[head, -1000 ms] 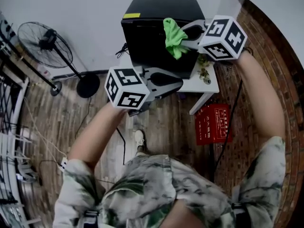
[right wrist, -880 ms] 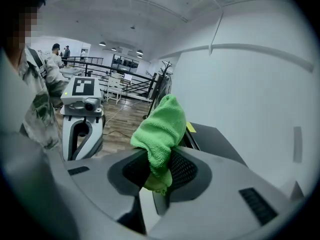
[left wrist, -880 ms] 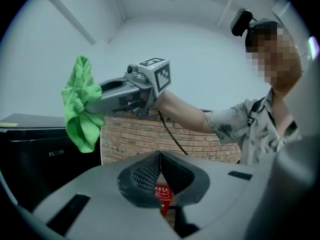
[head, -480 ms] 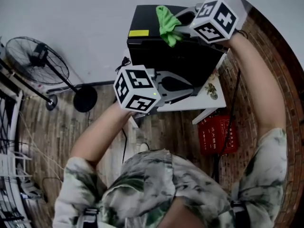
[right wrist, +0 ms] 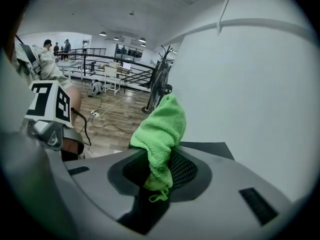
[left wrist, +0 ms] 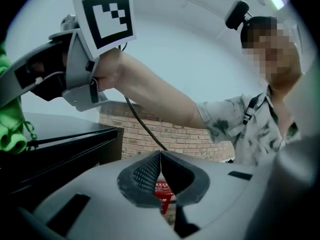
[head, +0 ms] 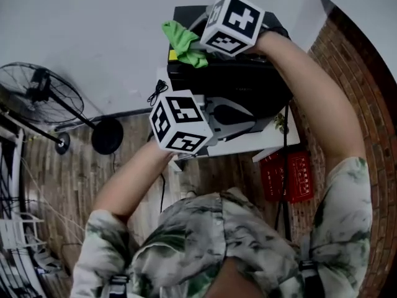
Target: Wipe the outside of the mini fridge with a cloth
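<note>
Fingers of the right gripper (head: 195, 42) pinch the green cloth (head: 181, 39) at the top left corner of the black fridge (head: 248, 82) in the head view. The fridge stands on a white table (head: 248, 143) by the wall. The left gripper (head: 257, 124) is lower, in front of the fridge and over the table edge. A fan (head: 37, 95) stands on the wood floor at left, and a red crate (head: 291, 176) sits on the floor by the table leg.

Left gripper view: its own fingers are pressed together with nothing between them, beside the fridge (left wrist: 60, 149). Up at left, the cloth (left wrist: 10, 129) hangs at the fridge's top edge.

Right gripper view: the fingers are clamped on the cloth (right wrist: 160, 126), which bunches upward above the fridge top (right wrist: 210, 148).
</note>
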{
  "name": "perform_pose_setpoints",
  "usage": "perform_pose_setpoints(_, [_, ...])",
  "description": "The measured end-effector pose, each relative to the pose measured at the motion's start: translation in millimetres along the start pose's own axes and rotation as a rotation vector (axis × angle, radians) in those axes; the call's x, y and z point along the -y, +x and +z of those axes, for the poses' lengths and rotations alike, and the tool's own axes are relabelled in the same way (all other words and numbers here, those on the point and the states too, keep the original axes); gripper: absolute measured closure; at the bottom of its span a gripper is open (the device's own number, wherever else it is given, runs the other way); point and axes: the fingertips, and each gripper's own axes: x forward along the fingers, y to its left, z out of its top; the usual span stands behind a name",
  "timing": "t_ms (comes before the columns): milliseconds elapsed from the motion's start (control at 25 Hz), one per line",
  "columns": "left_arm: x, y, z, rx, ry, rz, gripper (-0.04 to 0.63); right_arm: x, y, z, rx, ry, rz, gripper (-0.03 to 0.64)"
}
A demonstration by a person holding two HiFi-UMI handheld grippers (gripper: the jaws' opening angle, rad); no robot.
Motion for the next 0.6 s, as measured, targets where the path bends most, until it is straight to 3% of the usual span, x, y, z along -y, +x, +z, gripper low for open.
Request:
perform_pose_setpoints(280, [-28.2, 16.8, 13.7, 0.019, -0.012, 0.000, 0.569, 24.0, -1.0, -53.0, -0.084, -0.011, 0.031, 0.509])
perform_pose_setpoints(600, [-36.1, 49.0, 23.2, 0.026, -0.005, -0.040, 0.569, 59.3, -60.7, -146.9, -0.154, 0.089, -0.034, 0.509])
